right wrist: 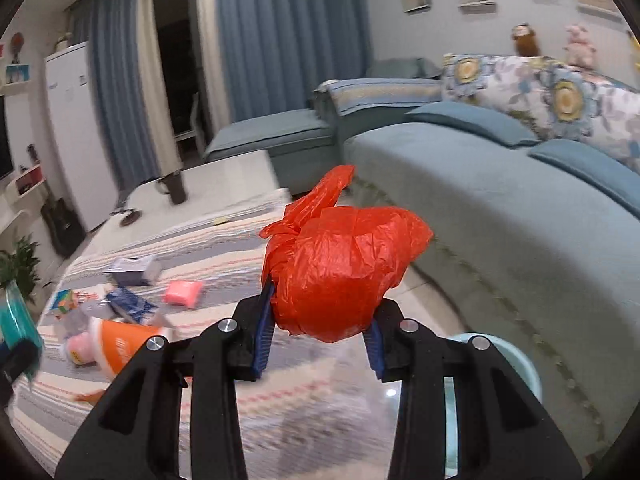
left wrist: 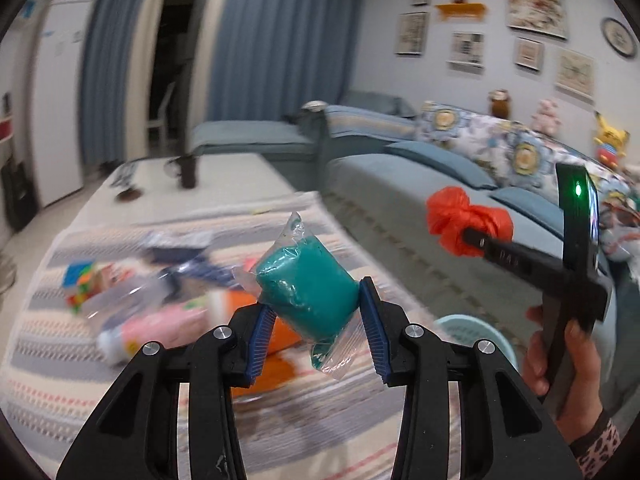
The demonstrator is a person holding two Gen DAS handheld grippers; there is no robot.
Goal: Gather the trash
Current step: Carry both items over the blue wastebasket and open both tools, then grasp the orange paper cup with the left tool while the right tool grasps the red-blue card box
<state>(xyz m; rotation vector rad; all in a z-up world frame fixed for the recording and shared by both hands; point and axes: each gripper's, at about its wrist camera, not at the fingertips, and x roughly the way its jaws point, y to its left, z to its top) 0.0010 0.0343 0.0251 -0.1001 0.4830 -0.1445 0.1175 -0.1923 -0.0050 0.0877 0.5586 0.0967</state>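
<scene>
While both grippers clamp trash, we carry it.
Left gripper [left wrist: 316,316] squeezes the soft teal packet [left wrist: 308,292] mid-frame; right gripper [right wrist: 320,320] pinches the light, crumpled red bag [right wrist: 340,272].

Striped cloth [right wrist: 224,240] over low table [right wrist: 224,176] w/ orange cup [right wrist: 120,346], pink pack [right wrist: 183,294], blue wrapper [right wrist: 130,304], dark mug [right wrist: 176,188].

Crinkly red plastic bag [right wrist: 344,268]; glossy clear film around matt teal lump [left wrist: 310,284].

Black left gripper [left wrist: 318,330] w/ blue ribbed fingers [left wrist: 262,344], silver screws; leopard-print sleeve [left wrist: 596,446].
</scene>
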